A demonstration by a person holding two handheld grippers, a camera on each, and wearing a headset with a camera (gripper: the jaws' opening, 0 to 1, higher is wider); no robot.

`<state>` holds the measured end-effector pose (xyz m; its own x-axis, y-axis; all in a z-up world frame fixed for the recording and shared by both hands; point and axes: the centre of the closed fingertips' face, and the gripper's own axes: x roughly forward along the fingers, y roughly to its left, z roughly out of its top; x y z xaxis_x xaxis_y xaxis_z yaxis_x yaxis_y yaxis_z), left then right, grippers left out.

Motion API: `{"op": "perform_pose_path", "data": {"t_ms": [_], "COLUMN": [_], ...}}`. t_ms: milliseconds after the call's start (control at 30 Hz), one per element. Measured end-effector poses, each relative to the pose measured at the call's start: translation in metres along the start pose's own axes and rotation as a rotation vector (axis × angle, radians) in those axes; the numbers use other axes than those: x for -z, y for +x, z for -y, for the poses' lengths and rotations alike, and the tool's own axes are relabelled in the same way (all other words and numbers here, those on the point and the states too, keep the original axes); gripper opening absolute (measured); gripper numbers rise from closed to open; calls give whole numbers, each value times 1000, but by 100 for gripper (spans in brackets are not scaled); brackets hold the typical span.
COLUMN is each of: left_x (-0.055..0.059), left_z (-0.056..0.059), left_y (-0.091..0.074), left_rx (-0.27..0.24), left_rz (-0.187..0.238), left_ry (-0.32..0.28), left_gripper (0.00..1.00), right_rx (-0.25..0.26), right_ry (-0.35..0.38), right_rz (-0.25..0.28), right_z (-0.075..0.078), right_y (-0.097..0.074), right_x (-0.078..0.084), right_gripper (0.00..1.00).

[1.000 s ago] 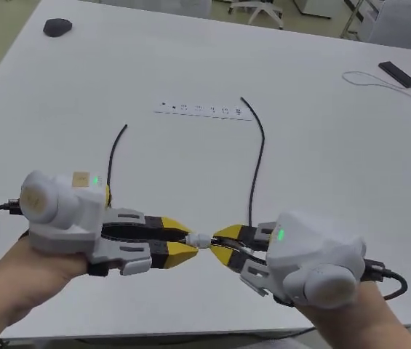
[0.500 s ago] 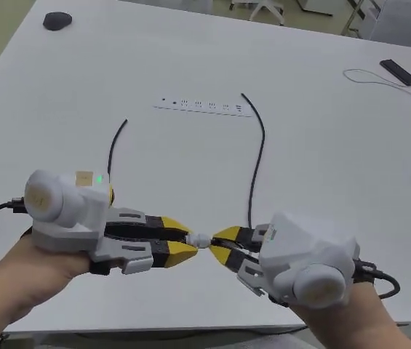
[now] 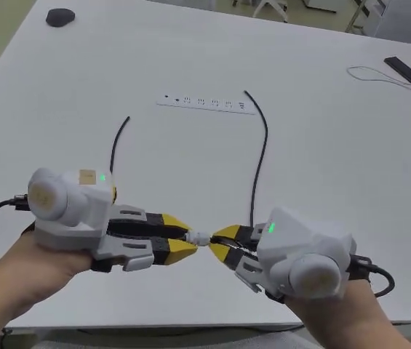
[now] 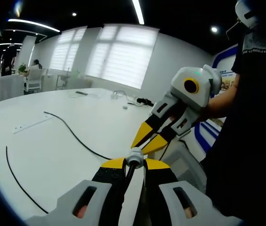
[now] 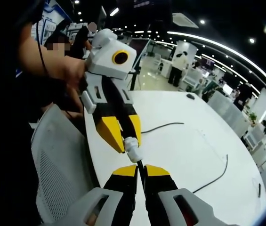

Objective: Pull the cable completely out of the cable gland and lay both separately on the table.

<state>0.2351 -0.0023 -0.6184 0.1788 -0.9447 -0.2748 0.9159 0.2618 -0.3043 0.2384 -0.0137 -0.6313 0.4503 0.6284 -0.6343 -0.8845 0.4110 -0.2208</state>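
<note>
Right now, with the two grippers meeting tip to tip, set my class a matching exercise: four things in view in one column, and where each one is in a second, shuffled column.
Things
1. cable gland
2. power strip
3. mouse
4. short loose cable

Places
A. far left corner of the table
B. clamped in the left gripper, facing the right gripper
C. lying loose, left of the long cable
D. flat mid-table, by the long cable's far end

Pairs: 1-B; 2-D; 3-A; 4-C
</note>
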Motion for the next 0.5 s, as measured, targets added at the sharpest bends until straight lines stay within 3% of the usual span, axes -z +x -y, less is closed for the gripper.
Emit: {"op": "perform_pose_path", "data": {"t_ms": [500], "left_x": [4], "left_z": [-1], "left_y": [2], "left_rx": [-3], "left_rz": [2], "left_ry": [-13], "left_gripper": [15], "right_rx": [22], "right_ry": [41], "right_rz": [-9], "right_z": [4], "right_y": [-1], "right_x": [11], "right_gripper": [0]}}
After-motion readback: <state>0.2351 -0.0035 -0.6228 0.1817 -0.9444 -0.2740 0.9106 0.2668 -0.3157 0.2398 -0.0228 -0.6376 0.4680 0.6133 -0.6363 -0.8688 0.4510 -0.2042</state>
